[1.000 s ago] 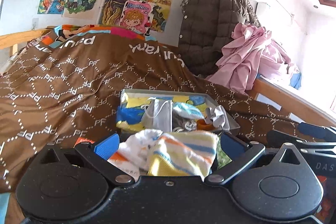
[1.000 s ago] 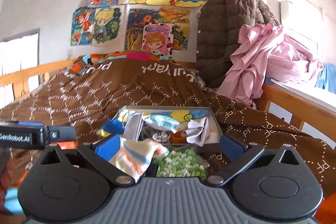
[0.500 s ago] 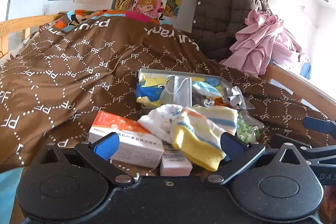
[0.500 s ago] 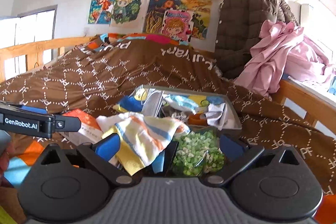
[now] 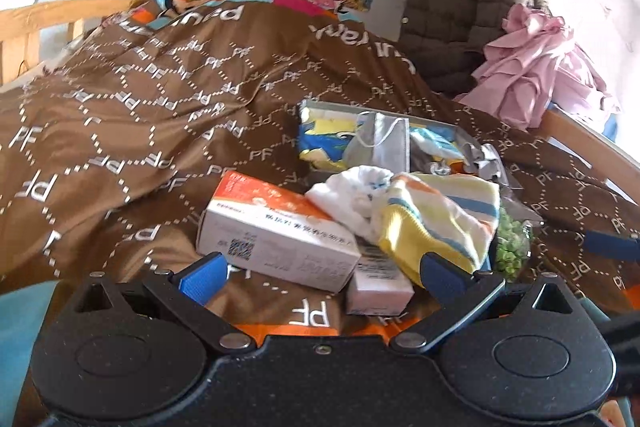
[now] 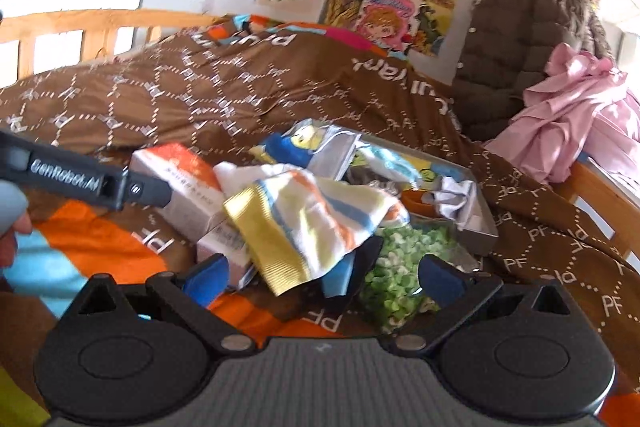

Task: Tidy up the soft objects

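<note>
We see the left gripper (image 5: 322, 277) with its blue pads spread wide and nothing between them; the striped sock (image 5: 436, 223) lies on the bed ahead, its yellow cuff touching or just over the right pad (we cannot tell which). The sock rests across an orange-and-white box (image 5: 272, 231) and a smaller box (image 5: 378, 287), the latter half hidden under it. A white cloth (image 5: 352, 193) bunches against the sock's far side; where one ends and the other begins is hard to make out. Beyond sits a tin (image 5: 476, 143) crammed with a grey bag (image 5: 380, 143) and crumpled items we cannot identify. A bag of green bits (image 5: 510, 247) shows only partly, behind the sock. From the right wrist, the right gripper (image 6: 322, 277) is likewise spread wide and empty, with the sock (image 6: 316, 223) draped just ahead between the pads, its lower edge covering something blue we cannot name. The green bag (image 6: 394, 279) lies beside it, near the tin's (image 6: 478, 235) corner. The left gripper's finger (image 6: 96, 183) enters at the frame edge, its tip over the box (image 6: 180, 179). The brown quilt (image 5: 160, 107) covers the bed; a pink cloth (image 5: 540, 67) is heaped at the far right.
</note>
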